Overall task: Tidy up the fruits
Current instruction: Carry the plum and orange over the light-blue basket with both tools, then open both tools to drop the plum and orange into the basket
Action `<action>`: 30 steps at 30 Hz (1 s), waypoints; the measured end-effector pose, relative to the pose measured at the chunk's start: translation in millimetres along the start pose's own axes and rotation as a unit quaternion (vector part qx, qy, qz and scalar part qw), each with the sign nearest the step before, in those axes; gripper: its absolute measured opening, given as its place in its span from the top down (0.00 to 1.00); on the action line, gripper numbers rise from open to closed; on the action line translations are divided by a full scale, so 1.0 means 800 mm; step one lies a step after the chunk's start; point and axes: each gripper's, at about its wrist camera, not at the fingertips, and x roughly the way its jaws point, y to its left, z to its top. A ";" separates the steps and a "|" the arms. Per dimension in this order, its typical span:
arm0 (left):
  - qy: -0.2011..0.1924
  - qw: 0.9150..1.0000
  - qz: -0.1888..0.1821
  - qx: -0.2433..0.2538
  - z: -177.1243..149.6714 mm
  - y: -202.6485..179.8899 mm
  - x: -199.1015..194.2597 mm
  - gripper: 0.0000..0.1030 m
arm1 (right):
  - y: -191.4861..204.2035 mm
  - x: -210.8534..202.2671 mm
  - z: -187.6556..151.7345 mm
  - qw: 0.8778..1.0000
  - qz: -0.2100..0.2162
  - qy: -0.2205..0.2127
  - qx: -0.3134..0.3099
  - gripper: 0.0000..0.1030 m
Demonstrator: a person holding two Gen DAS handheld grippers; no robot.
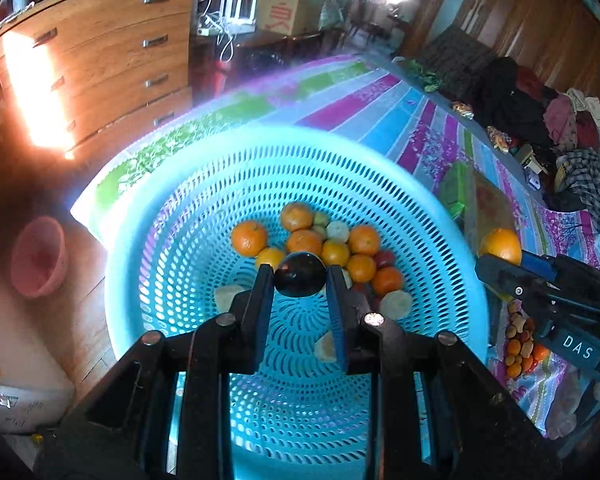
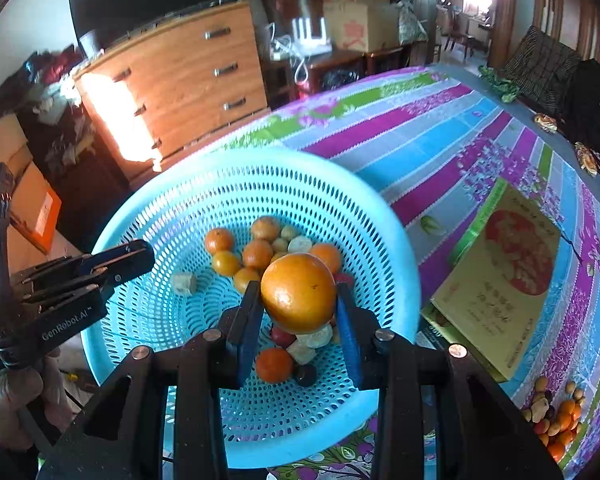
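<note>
Over the blue perforated basket (image 1: 452,216), the left gripper (image 1: 300,280) has its jaws clamped on a dark round fruit (image 1: 299,275), and the right gripper (image 2: 298,300) has its jaws clamped on a large orange (image 2: 298,292). Small oranges and pale fruits (image 2: 256,254) lie heaped in the basket, which sits on a striped cloth (image 2: 420,136).

Basket (image 2: 396,248) open above; fruit pile (image 2: 260,252) centred
</note>
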 end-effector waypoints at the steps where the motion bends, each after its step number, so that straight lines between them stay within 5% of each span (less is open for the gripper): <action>1: 0.003 1.000 0.000 -0.002 -0.002 0.003 0.001 0.74 | 0.001 0.005 -0.001 1.000 -0.001 0.004 -0.001 0.63; 30: 0.033 0.999 -0.009 -0.005 -0.004 0.024 0.024 0.74 | 0.012 0.044 -0.004 0.999 0.004 0.038 0.000 0.63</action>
